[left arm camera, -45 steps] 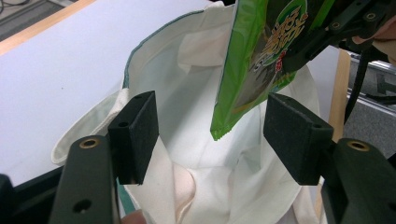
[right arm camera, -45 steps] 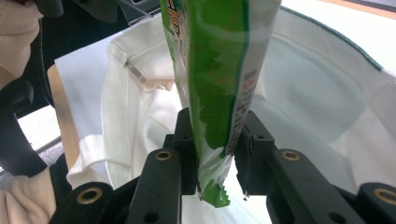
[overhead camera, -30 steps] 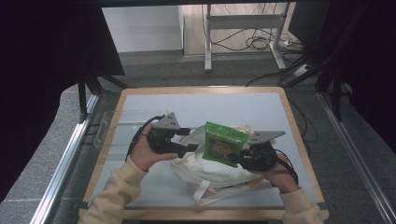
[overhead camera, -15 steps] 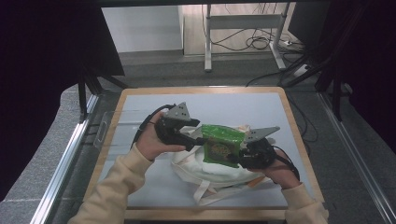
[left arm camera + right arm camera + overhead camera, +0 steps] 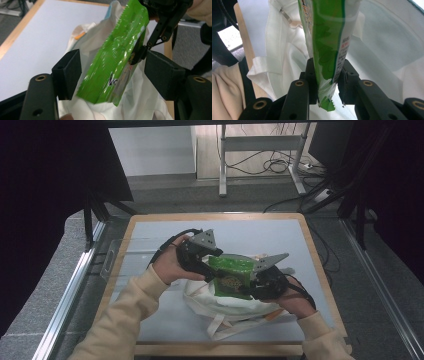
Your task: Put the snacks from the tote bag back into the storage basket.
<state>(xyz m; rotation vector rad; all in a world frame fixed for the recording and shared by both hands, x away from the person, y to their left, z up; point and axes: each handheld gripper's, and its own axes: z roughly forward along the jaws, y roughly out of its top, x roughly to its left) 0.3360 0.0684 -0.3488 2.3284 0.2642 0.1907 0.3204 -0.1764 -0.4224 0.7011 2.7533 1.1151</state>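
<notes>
My left gripper (image 5: 112, 72) stands with jaws just spread wide, clear of the glossy green foil snack packet (image 5: 231, 276) that hangs between them over the white cloth tote bag (image 5: 220, 307), while my right gripper (image 5: 326, 77) pinches that packet's crimped end.

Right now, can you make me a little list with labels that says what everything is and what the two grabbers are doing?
Table: white top with a wooden rim
Snack bag: green snack bag, shiny, held up over the cloth bag
Cloth bag: white cloth bag lying crumpled on the table, mouth open
Right gripper: right gripper pinches the bottom edge of the snack bag
Left gripper: left gripper has jaws apart, one either side of the snack bag, pads not pressing; they have just been opening
Packing: snack bag not yet inside the cloth bag
</notes>
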